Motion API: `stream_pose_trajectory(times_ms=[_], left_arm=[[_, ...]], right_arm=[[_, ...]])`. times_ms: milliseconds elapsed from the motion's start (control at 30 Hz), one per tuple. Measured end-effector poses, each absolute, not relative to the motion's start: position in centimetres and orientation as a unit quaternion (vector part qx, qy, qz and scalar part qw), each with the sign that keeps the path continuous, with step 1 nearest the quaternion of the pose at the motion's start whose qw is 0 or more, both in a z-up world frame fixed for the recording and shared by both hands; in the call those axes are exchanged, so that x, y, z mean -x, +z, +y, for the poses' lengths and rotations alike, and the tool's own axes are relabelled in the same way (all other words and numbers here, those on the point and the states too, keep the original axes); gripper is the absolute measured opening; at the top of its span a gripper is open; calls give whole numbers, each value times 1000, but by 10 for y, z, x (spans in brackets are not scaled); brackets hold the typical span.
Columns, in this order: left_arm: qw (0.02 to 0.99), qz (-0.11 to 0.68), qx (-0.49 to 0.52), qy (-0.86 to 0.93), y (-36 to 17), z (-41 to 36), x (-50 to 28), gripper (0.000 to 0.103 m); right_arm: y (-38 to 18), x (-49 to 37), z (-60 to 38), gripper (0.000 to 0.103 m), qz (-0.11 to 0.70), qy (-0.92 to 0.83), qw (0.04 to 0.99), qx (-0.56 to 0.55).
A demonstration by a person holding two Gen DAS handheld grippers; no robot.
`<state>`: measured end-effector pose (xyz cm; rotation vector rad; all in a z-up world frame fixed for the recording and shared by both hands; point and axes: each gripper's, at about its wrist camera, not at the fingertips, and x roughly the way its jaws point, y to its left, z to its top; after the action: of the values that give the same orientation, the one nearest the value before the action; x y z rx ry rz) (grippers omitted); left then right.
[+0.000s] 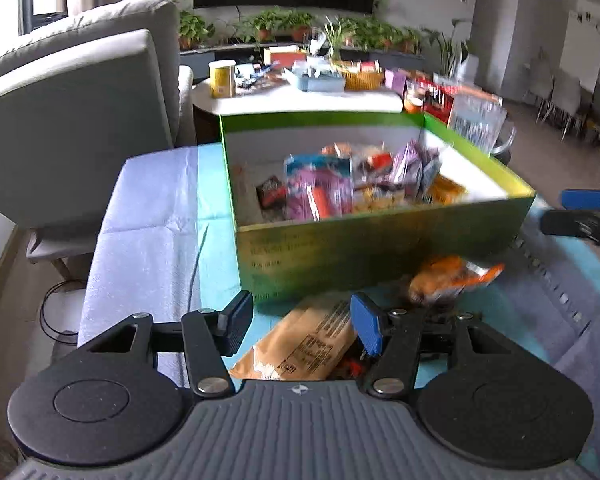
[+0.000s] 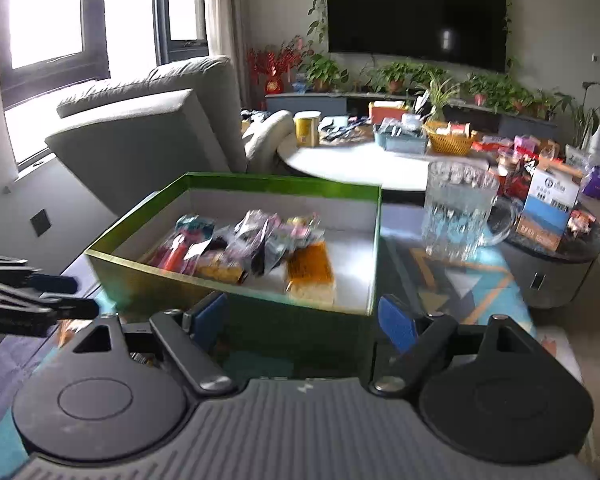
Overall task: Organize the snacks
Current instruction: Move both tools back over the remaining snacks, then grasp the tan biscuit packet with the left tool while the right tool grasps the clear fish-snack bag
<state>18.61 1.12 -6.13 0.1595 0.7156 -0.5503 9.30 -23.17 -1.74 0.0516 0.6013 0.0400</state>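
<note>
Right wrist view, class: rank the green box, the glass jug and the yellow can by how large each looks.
1. green box
2. glass jug
3. yellow can

The can stands farther from the camera, so its true size is unsure.

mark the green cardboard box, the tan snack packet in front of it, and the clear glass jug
green cardboard box [image 1: 380,248], left wrist view, on its near outer wall
tan snack packet [image 1: 300,344], left wrist view, on the printed back of the packet
clear glass jug [image 2: 458,208], right wrist view, on the ribbed body
</note>
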Motion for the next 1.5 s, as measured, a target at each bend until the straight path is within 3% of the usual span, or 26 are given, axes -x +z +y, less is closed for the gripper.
stream_pose_trajectory(times_ms=[333,533,1100,1267,1500], left_arm=[[892,354,-80,-270,-80,12,-176,52],[893,353,-84,-266,-79,10,-160,44],[903,356,-70,-229,-69,32,-104,44],[899,367,-91,-221,-78,27,-106,56],[889,396,8,-229,-82,45,-120,48]], right_arm=[[-49,-37,-205,51,376,141,916,-5],[-61,-13,-176,51,393,168,903,48],[-73,6,-156,50,385,156,908,61],[-71,3,-165,50,381,149,911,44],[-66,-7,-172,50,373,136,917,32]])
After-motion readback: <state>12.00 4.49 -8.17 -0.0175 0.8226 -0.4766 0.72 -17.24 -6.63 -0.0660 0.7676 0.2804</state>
